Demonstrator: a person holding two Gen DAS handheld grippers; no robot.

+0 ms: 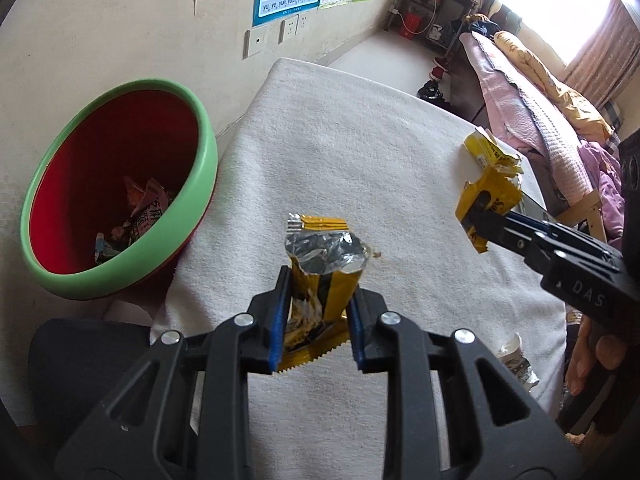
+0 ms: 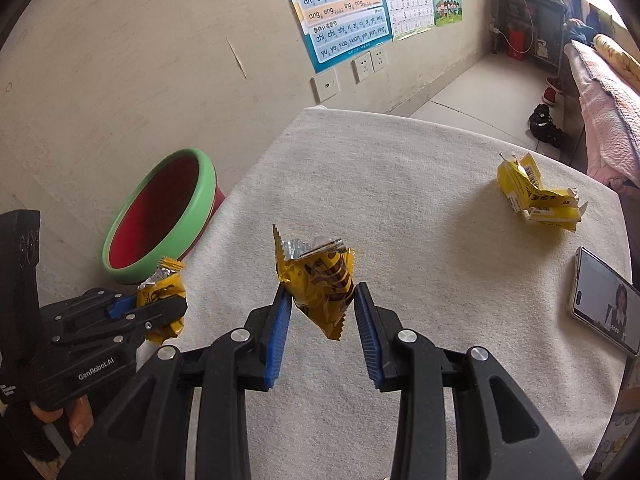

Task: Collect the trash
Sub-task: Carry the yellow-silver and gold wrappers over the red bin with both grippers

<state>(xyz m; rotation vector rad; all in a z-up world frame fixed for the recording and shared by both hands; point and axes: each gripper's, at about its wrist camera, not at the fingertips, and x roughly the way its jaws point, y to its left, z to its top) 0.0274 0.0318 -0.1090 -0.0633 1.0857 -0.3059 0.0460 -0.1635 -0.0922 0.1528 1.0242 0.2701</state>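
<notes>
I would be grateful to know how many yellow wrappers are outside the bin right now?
3: one in the left gripper, one in the right gripper, one crumpled on the table's far right. Others may be hidden.

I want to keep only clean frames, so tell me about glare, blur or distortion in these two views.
Left wrist view: window blown out white at top right, fisheye bends the table edge, dark corners. Right wrist view: even light, sharp, soft shadow under the yellow carton, same fisheye curve.
</notes>
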